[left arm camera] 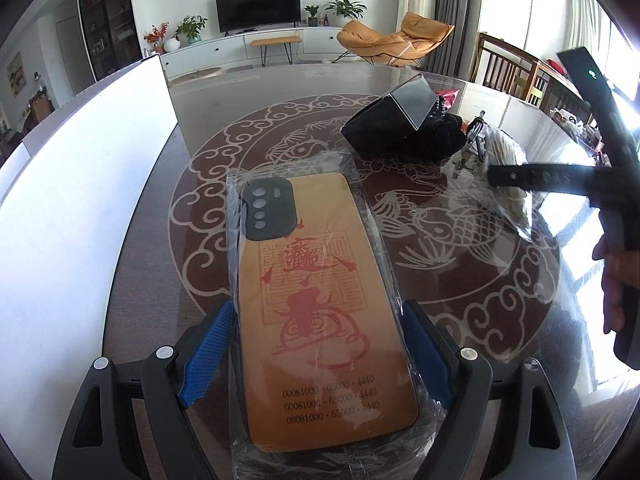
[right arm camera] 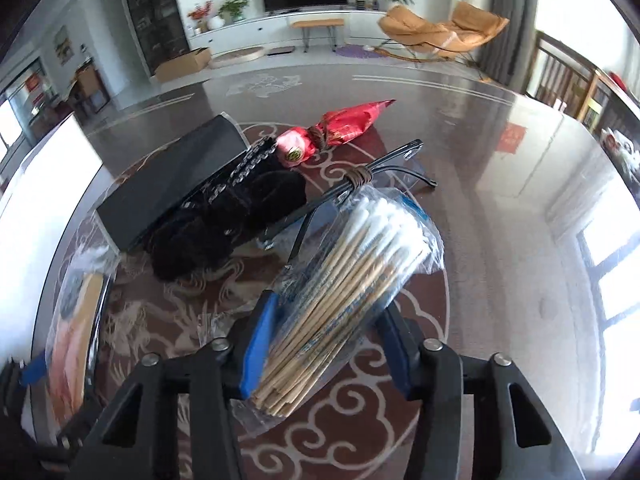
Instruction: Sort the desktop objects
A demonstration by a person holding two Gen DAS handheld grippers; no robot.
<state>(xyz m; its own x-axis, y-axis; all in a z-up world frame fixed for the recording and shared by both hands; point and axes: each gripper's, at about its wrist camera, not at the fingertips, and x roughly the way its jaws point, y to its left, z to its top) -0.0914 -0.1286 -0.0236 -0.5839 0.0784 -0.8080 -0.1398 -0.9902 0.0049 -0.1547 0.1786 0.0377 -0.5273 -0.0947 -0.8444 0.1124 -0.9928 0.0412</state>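
left gripper (left arm camera: 320, 354) clamps bagged phone case (left arm camera: 316, 304), printed "00081000 · 65000 · 4440"; right gripper (right arm camera: 324, 344) clamped on cotton swab pack (right arm camera: 344, 292).

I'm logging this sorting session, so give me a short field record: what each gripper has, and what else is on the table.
left gripper: closed on orange phone case in clear plastic wrap
right gripper: around clear bag of wooden cotton swabs, pads at its sides
surface: round glass-topped table with koi pattern
other items: black box, red foil packet, glasses

one phone case (left arm camera: 316, 304), one swab pack (right arm camera: 344, 292), one glasses (right arm camera: 376, 176)
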